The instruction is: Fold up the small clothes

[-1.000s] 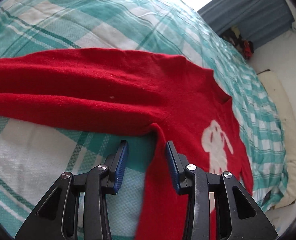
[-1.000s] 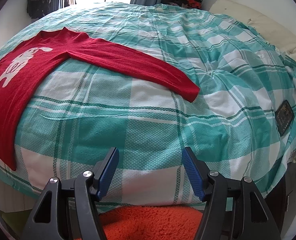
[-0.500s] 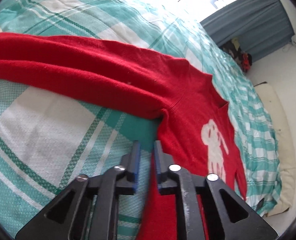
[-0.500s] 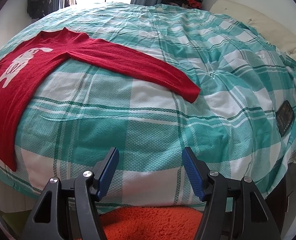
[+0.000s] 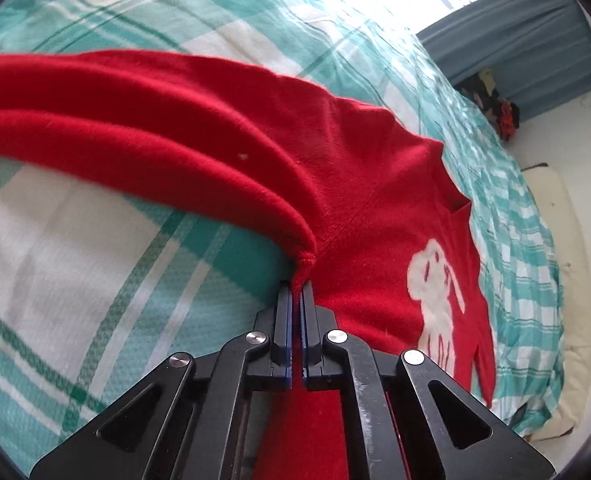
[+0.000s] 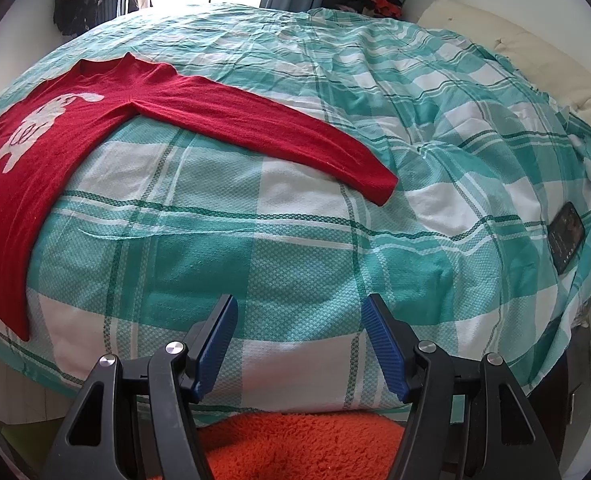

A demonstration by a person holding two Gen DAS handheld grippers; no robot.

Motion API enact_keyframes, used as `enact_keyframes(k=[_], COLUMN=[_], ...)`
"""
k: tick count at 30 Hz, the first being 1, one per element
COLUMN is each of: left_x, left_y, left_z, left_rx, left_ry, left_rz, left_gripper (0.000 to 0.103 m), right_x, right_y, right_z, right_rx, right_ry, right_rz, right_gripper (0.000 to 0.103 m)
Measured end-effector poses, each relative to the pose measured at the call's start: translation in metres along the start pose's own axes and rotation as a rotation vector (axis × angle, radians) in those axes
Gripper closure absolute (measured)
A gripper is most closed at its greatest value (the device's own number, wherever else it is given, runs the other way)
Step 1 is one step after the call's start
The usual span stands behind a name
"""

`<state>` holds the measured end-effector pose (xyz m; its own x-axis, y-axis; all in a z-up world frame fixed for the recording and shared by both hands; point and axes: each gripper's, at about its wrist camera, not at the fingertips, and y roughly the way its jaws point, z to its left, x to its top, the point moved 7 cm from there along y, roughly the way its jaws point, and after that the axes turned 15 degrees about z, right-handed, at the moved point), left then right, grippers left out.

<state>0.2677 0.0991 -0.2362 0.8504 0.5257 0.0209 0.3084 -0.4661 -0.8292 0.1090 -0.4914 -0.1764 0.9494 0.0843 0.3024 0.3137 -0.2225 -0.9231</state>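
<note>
Already clamped shut on the underarm seam of the red knitted sweater with a white animal motif (image 5: 375, 208), spread flat on the teal-checked bed (image 6: 295, 264); best lifted slowly, keeping the sleeve straight, right gripper (image 6: 299, 344) open and empty.
</note>
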Motion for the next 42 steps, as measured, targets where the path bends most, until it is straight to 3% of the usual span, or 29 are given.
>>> enact_keyframes(k=[5,8,10,14,17,19,22,24,25,27,30,32,33,34,35,39,42], left_x=[0.006,0.006,-0.001,-0.034,-0.075,-0.104,-0.134,-0.144,-0.146,-0.152,-0.157,-0.157,-0.158,-0.160,-0.162,-0.176,-0.180], left_y=[0.012,0.008,-0.004,-0.036,-0.048,-0.048,-0.041,-0.036,-0.034,-0.031,-0.028,-0.023,-0.020,-0.018,-0.019,-0.027,-0.024], left_z=[0.003,0.005,0.011,0.020,0.028,0.030,0.028,0.025,0.024,0.020,0.018,0.023,0.026,0.028,0.028,0.021,0.026], left_rx=[0.022,-0.024,-0.040,0.044,0.037,0.038,0.030,0.025,0.026,0.012,0.018,0.015,-0.015,-0.055,-0.064,-0.002,0.049], left_ry=[-0.049,-0.062,-0.060,0.029,0.092,0.136,0.195,0.227,0.234,0.259,0.300,0.281,0.256,0.230,0.227,0.297,0.305], left_rz=[0.012,0.023,0.015,-0.010,0.053,0.100,0.144,0.149,0.149,0.166,0.177,0.189,0.215,0.238,0.236,0.250,0.261], left_gripper=[0.098,0.095,0.086,0.067,0.062,0.059,0.056,0.055,0.055,0.055,0.059,0.082,0.096,0.097,0.098,0.099,0.099], right_x=[0.003,0.002,0.001,0.001,0.003,0.006,0.007,0.004,0.000,-0.006,-0.004,-0.003,-0.004,-0.005,-0.006,-0.007,-0.008], right_y=[0.002,0.002,0.000,0.000,-0.004,-0.021,-0.041,-0.036,-0.027,-0.002,0.012,0.016,0.018,0.020,0.022,0.008,-0.004], right_z=[0.002,0.002,0.000,0.000,0.003,0.025,0.089,0.141,0.163,0.194,0.207,0.208,0.209,0.212,0.214,0.215,0.209], right_rx=[0.008,0.005,0.007,0.046,0.088,0.194,0.563,0.740,0.776,0.745,0.758,0.811,0.849,0.898,0.941,0.944,0.874], right_ry=[-0.006,-0.010,0.000,0.007,0.019,-0.001,0.004,-0.022,-0.039,-0.060,-0.013,0.001,0.001,-0.001,-0.006,-0.051,-0.083], right_rz=[0.010,0.006,0.000,0.001,0.025,0.027,0.060,0.120,0.156,0.220,0.218,0.226,0.240,0.269,0.304,0.294,0.290], right_gripper=[0.038,0.038,0.038,0.038,0.038,0.038,0.036,0.035,0.035,0.035,0.034,0.034,0.038,0.063,0.096,0.095,0.096])
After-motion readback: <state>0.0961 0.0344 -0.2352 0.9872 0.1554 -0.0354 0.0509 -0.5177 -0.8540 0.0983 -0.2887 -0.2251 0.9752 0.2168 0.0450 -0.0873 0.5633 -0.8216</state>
